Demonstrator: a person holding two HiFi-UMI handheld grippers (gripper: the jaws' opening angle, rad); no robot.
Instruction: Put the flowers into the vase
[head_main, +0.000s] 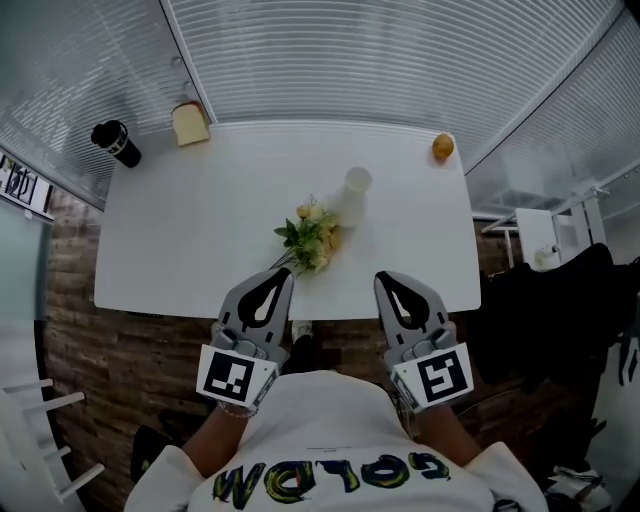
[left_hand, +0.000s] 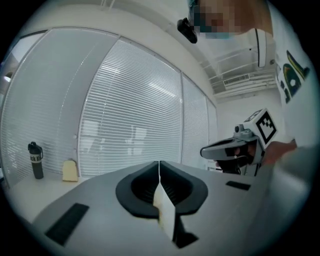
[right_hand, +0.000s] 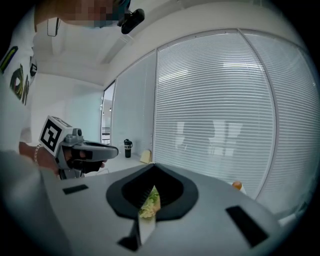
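Shirt front (head_main: 320, 445), white with yellow-green lettering: nearest the head camera, at the bottom of its view.

Left gripper (head_main: 284, 271), grey two-jaw tongs with black inner pads and a black-and-white marker cube (head_main: 236, 377): held just off the near edge of the table, left of centre, tips pointing at the table. Jaws clenched tip to tip, nothing between them.

Right gripper (head_main: 382, 275), same build: just off the near edge, right of centre, level with the left one and apart from it. Jaws clenched, empty. Its own view shows green and yellow of the flowers through the opening behind the closed tips, lying ahead on the table.

Table (head_main: 170, 250), white, flat-topped.

Flowers (head_main: 308, 238), a small bunch of pale yellow blooms with green leaves: lying on its side near the middle of the near edge, stems toward the left gripper, blooms just beside the foot of the vase. Neither gripper touches it.

Vase (head_main: 352, 195), white, upright: about the table's centre, just beyond the flowers.

Flask (head_main: 117, 143), black, cylindrical: far left corner.

Bread-shaped slice (head_main: 189, 123), pale tan: far edge, just right of the flask.

Round fruit (head_main: 443, 147), orange: far right corner.

Slatted blinds (head_main: 400, 60), white: beyond the far edge.

Floor (head_main: 100, 350), brick-patterned: below the near edge.
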